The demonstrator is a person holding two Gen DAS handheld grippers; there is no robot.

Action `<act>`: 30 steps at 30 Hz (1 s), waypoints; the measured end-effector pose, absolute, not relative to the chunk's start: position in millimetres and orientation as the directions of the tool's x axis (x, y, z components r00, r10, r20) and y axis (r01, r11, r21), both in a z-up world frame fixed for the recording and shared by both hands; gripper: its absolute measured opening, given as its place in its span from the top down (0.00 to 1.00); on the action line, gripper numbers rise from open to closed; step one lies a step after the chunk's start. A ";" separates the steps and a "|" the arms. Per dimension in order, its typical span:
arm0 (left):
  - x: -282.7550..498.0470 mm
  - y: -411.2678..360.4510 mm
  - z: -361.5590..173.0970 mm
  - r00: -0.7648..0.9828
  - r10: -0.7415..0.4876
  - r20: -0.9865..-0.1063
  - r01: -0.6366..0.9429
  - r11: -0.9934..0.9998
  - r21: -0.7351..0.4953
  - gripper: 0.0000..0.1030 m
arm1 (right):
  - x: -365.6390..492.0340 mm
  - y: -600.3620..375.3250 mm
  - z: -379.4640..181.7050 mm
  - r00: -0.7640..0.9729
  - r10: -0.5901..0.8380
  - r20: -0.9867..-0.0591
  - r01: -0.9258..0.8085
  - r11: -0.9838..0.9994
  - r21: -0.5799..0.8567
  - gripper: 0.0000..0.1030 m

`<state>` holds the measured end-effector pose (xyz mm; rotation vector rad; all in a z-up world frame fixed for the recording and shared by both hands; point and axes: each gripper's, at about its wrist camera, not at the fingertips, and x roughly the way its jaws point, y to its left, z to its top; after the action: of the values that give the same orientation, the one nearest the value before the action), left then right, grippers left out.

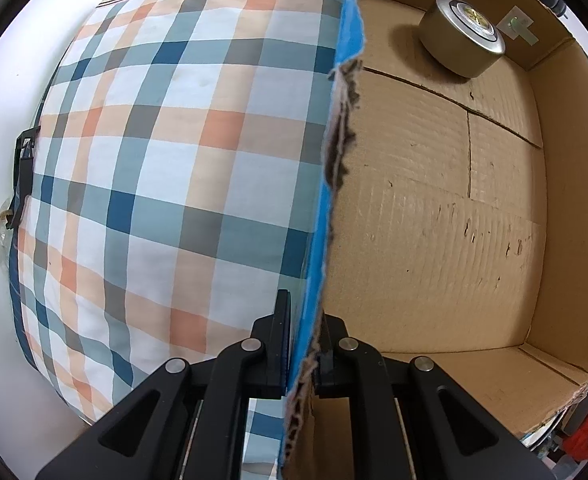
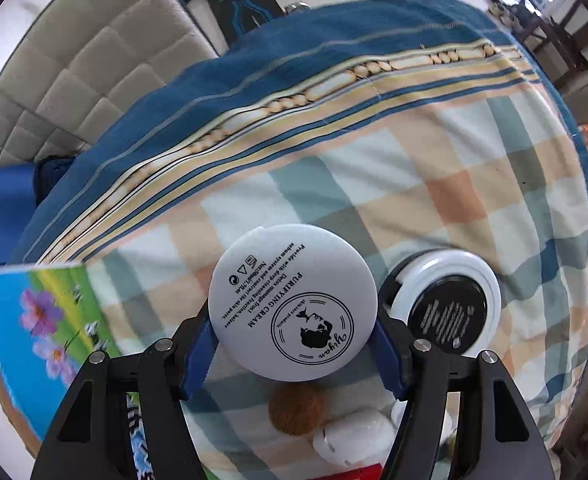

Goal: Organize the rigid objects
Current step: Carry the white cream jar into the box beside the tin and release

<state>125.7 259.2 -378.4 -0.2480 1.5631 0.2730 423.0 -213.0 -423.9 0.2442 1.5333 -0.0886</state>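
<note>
My left gripper [image 1: 303, 354] is shut on the torn, blue-edged wall of a cardboard box [image 1: 434, 240]. Inside the box, at its far end, stands a gold round tin [image 1: 460, 38] with a silver lid. My right gripper [image 2: 294, 344] is shut on a white round cream jar [image 2: 292, 304], its printed lid facing the camera, held above the checked bedcover [image 2: 434, 168]. A black jar with a white rim [image 2: 446, 308] lies on the cover just right of it.
The box exterior with a flower print [image 2: 42, 320] sits at the left in the right wrist view. A brown round object [image 2: 296, 408] and white items [image 2: 354, 436] lie on the cover below the jar. A padded headboard [image 2: 74, 80] is beyond the bed.
</note>
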 end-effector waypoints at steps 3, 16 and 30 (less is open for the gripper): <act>126.2 256.0 -378.5 -0.009 0.025 -1.000 -0.314 0.949 0.026 0.94 | 409.7 -205.6 -402.8 0.076 0.124 -0.989 0.162 0.977 0.135 0.32; 126.1 243.7 -378.7 -0.007 0.040 -0.999 -0.298 0.954 0.041 0.94 | 344.4 -70.5 -285.1 0.145 0.296 -0.944 -0.170 0.948 0.271 0.32; 127.9 246.5 -377.0 -0.008 0.026 -1.000 -0.305 0.952 0.027 0.95 | 338.8 7.3 -320.0 0.063 0.229 -0.971 -0.229 0.950 0.210 0.32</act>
<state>127.9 246.5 -377.0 -0.2228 1.5610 0.2647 338.8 7.3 -320.0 0.0000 1.4678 0.3467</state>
